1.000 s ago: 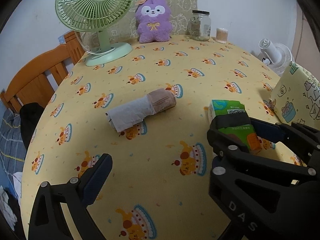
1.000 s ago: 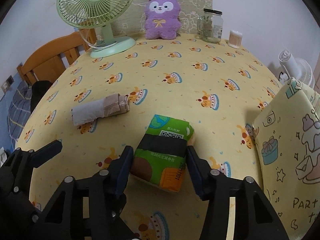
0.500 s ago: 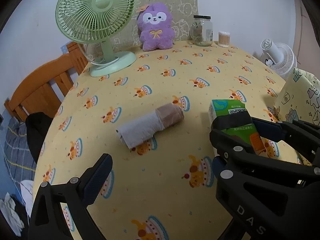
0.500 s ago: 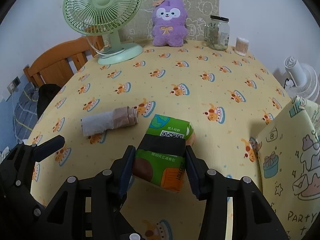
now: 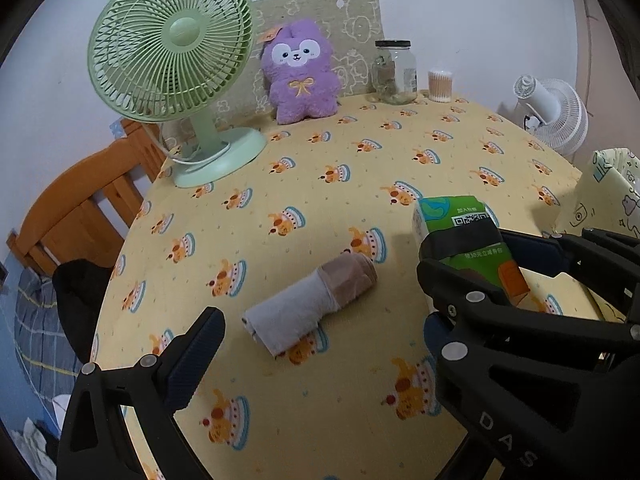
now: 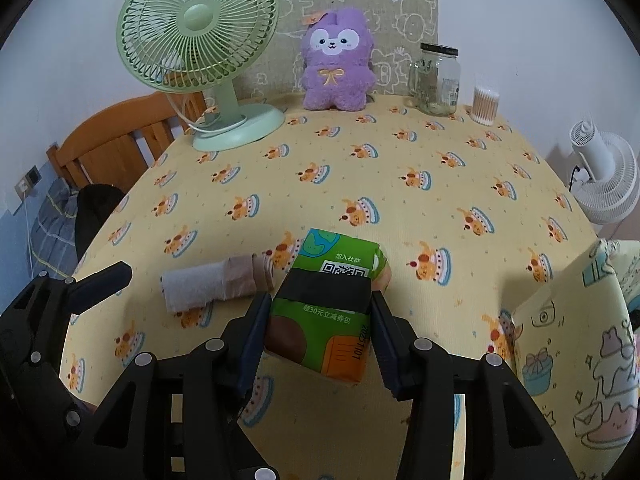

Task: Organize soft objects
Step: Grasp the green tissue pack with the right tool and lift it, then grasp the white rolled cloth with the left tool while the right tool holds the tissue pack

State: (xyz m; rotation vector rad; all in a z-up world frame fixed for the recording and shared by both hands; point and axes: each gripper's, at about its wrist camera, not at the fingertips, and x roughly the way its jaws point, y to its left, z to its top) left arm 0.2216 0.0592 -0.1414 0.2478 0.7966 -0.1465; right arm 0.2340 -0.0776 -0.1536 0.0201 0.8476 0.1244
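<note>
A green tissue pack (image 6: 324,320) with a black band is pinched by its sides in my right gripper (image 6: 320,306), which is shut on it and holds it just above the yellow cake-print tablecloth (image 6: 400,208). The pack (image 5: 468,240) shows at right in the left wrist view. A rolled grey and beige sock (image 5: 308,308) lies on the cloth to the left of the pack. My left gripper (image 5: 320,330) hangs open over the sock without touching it; one of its fingers (image 6: 100,280) shows at left in the right wrist view. A purple plush toy (image 6: 336,68) sits upright at the far edge.
A green desk fan (image 6: 200,44) stands far left. A glass jar (image 6: 438,80) and a cotton swab tub (image 6: 486,106) stand far right. A yellow printed bag (image 6: 580,340) stands at the near right. A wooden chair (image 5: 76,216) and a white fan (image 6: 604,172) flank the table.
Both grippers have risen a little and the table looks farther away. The right gripper's hold on the tissue pack tightened slightly. The sock has not moved.
</note>
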